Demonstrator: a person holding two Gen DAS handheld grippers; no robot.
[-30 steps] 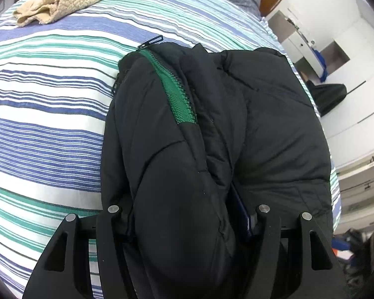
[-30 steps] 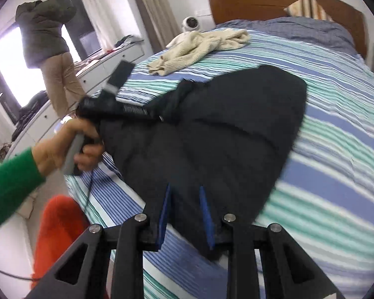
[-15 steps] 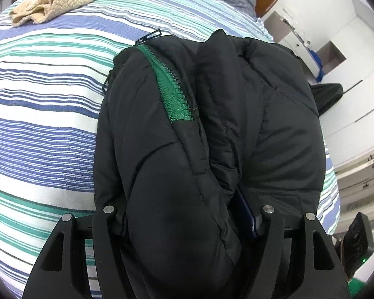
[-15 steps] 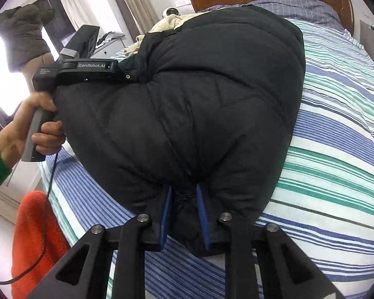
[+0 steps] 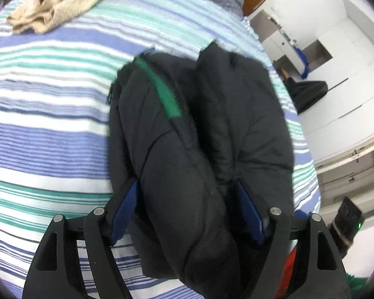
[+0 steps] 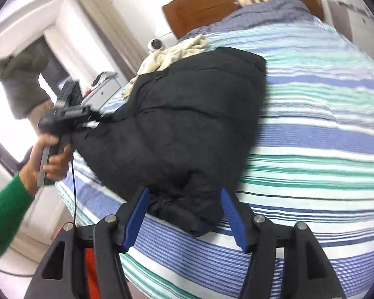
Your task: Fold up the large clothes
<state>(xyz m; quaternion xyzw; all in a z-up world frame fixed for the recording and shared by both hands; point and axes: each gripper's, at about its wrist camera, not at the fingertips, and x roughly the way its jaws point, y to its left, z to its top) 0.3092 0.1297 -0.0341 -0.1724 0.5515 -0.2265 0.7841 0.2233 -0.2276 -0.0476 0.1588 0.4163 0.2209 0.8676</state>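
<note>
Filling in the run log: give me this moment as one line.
item: black padded jacket, folded, on striped bedspread | left tongs: opening, jacket between | right tongs: opening, jacket between

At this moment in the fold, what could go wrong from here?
1. The puffy black jacket may spring open as both sets of jaws open.
2. Its near edge still sits between the right gripper pads; pulling back could drag it.
3. The left gripper still straddles a bulge and could snag it.
</note>
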